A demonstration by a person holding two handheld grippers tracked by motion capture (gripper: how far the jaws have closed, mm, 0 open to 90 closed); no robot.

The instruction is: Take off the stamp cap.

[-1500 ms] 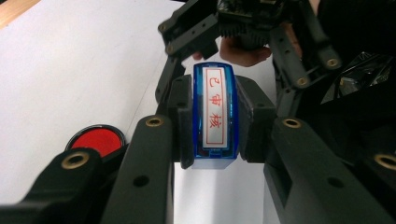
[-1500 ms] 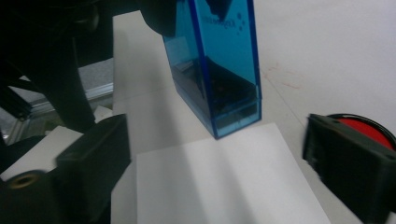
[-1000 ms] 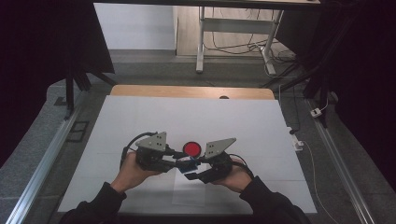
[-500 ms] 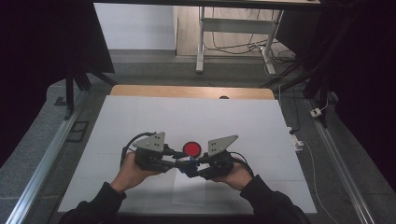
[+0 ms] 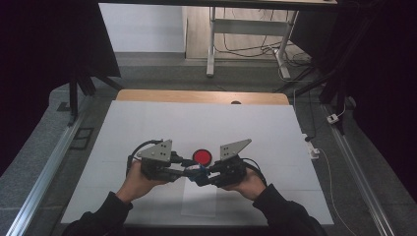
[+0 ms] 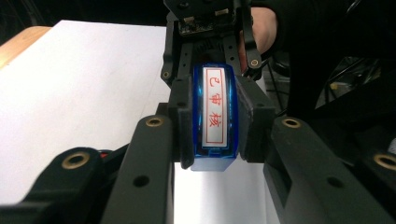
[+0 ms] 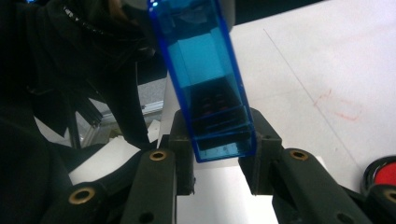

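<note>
Gripping the blue stamp [image 6: 214,119] from both ends just above the near middle of the table [image 5: 147,123], left tongs [image 5: 188,172] clamped and right tongs [image 5: 204,173] having just closed on it, a straight, level pull apart looks safest.

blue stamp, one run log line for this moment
left tool: shut on blue stamp | right tool: shut on blue stamp | red ink pad: on table, beside tools
</note>
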